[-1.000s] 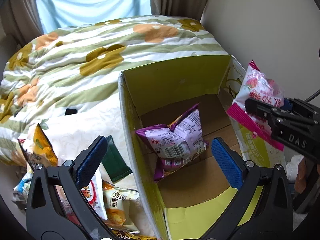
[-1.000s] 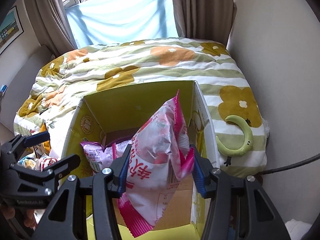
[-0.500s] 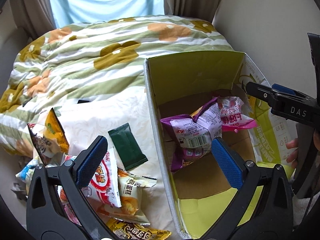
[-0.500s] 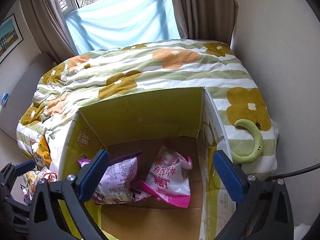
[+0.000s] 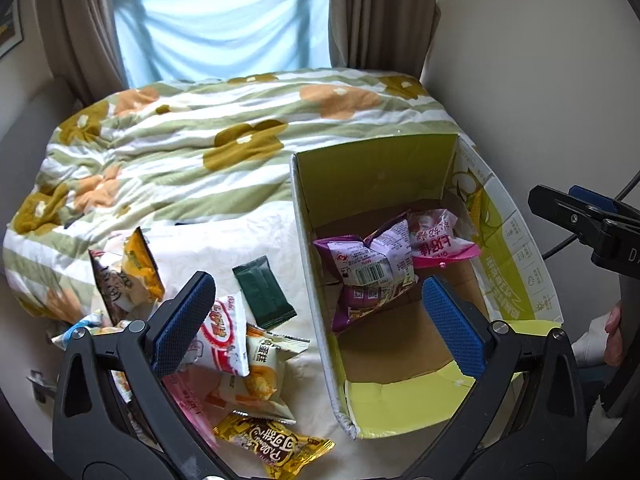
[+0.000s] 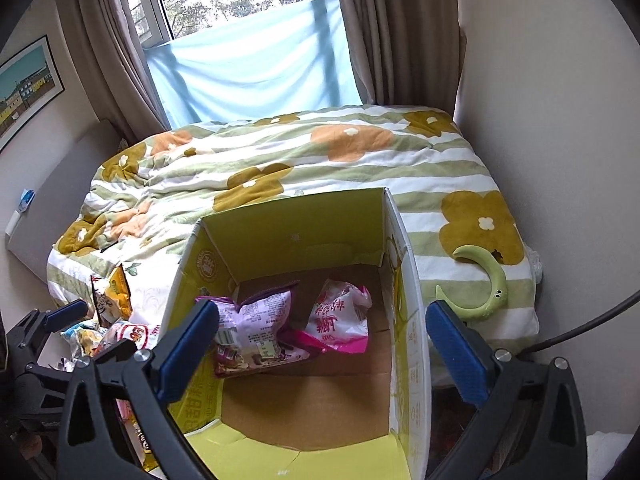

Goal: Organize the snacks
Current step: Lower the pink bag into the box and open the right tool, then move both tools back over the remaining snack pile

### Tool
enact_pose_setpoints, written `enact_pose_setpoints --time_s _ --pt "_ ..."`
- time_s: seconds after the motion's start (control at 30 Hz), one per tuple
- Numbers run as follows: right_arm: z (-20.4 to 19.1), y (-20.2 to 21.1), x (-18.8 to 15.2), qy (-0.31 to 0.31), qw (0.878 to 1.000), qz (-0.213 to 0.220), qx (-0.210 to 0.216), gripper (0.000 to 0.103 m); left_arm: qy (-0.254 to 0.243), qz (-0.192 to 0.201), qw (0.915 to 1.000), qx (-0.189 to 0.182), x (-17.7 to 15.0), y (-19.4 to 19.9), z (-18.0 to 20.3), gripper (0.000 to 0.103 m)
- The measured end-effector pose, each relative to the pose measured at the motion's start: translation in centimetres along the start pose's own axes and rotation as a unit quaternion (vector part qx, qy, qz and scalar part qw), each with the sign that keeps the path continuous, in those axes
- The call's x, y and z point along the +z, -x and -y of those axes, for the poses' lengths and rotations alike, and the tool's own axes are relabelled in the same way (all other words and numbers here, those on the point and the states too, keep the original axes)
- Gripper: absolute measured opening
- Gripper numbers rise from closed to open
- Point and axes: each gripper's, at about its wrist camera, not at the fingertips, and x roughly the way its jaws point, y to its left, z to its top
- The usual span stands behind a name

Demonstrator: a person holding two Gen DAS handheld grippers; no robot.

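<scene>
Covering the whole scene, one bed with a flowered quilt (image 6: 360, 160) carries everything else. One open cardboard box (image 5: 372, 168) stands on it, yellow-green inside. Two snack bags lie touching on its floor: a purple bag (image 5: 372, 272) and a pink bag (image 5: 438, 240) beside it. Outside the box, to its left, a loose pile of snack packets (image 5: 236, 344) holds at least six, among them one dark green packet (image 5: 262, 292) and one gold packet (image 5: 276, 446); my left gripper's arm hides part of the pile. One green crescent toy (image 6: 490, 280) rests right of the box. My left gripper (image 5: 316, 328) stands wide apart, empty, straddling the box's left wall. My right gripper (image 6: 322, 352) is likewise wide apart and empty above the box.
</scene>
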Motion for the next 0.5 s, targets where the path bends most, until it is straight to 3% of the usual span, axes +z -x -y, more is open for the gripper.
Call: enact_pose_setpoints --time_s 0.27,0.5 --pt "-1.1 6.1 -3.4 0.021 0.999 0.028 0.009 0.103 0.029 0.041 0.9987 0.01 -4.3 7.1 -0.7 0.102" --pt "-2.6 8.7 -7.7 0.03 0.998 0.028 0.053 0.103 0.065 0.053 0.9947 0.058 -10.5 12.2 -2.4 0.102"
